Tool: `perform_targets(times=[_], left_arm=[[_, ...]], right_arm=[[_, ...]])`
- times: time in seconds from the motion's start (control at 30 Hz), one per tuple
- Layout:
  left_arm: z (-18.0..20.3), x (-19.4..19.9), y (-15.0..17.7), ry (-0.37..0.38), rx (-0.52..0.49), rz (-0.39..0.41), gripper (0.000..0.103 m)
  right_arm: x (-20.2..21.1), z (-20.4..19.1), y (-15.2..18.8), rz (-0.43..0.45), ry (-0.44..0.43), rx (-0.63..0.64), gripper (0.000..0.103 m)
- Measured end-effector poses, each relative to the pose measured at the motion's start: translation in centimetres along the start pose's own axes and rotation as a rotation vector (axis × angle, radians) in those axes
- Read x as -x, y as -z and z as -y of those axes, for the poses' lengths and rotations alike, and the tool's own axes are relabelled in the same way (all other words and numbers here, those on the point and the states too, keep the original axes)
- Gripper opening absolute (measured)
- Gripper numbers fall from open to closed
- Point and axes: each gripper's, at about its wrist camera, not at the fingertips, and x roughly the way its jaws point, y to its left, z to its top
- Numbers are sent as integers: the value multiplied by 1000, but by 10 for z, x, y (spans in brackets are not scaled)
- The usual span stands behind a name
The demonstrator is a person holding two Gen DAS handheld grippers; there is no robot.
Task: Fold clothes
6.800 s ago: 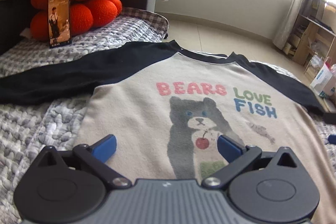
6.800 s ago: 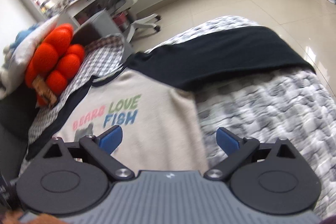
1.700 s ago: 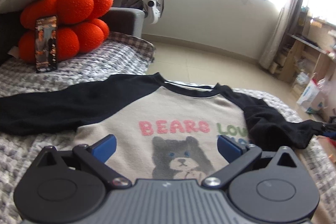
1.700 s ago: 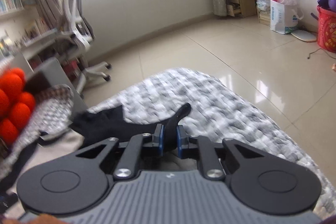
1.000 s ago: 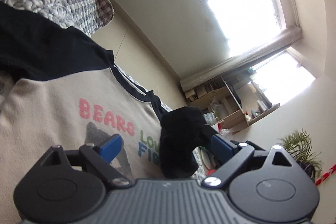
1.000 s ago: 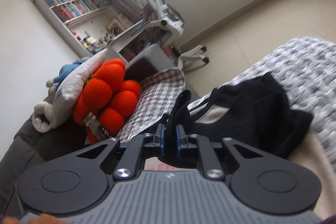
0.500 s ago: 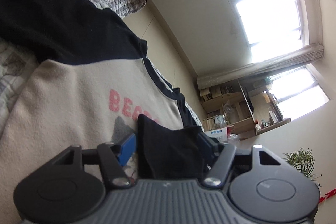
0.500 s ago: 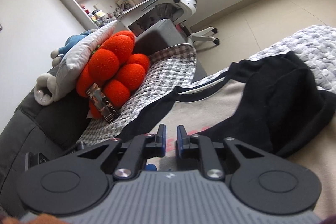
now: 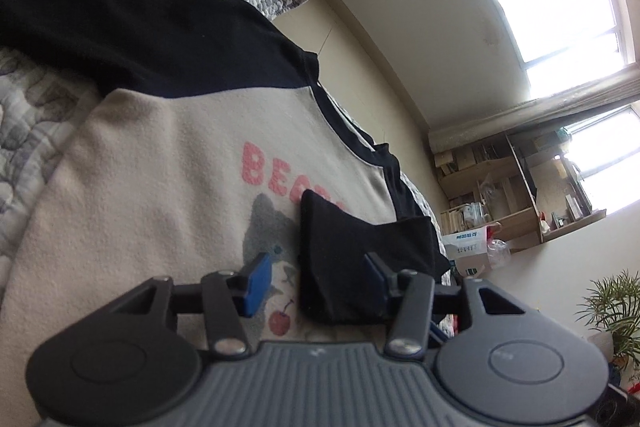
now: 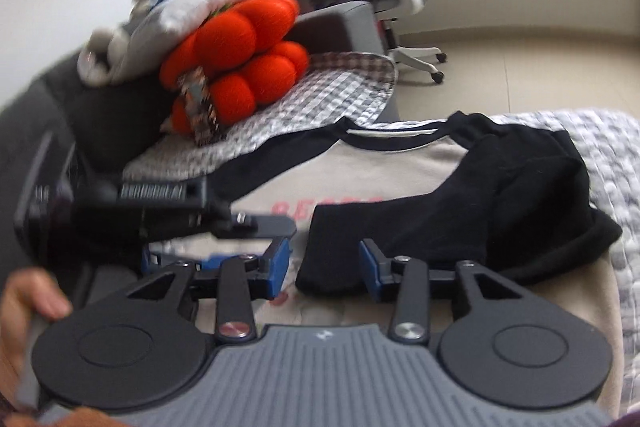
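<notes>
Shirt (image 9: 168,163): soft, limp fleece — flat on the bed.
Right sleeve (image 10: 500,195): bunched over the chest; take its cuff.
Left tool (image 9: 316,279): apart.
Right tool (image 10: 324,269): apart — empty.

Legible text is limited. The cream front of the shirt (image 9: 168,187) carries pink block lettering (image 9: 276,179); in the left wrist view only "BE" reads cleanly, with the following letters partly covered by the folded black sleeve (image 9: 360,247). In the right wrist view the same lettering is blurred and unreadable. A white cardboard box (image 9: 472,251) near the shelves bears blue print, too small to read. No other text can be read.
</notes>
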Motion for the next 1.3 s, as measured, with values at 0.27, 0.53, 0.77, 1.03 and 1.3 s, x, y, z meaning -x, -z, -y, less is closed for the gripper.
perform_targets(times=[0.27,0.53,0.77,1.03,1.3], left_arm=[[-6,6,-2,-10,-5,3,54],[-3,1,-1,-17,-26,12,60],[10,0,-1,-76,-107,79,53],[23,1,-3,-147,-199,158,5],[29,12,-24,-244,-295,252,5]], right_arm=[[-34,-30,17,-50,41,223,42],[-46,-32,15,-14,107,255,13],[-32,-31,10,1,-2,189,13],[-16,-30,10,23,-20,176,49],[4,25,7,98,244,193,68]])
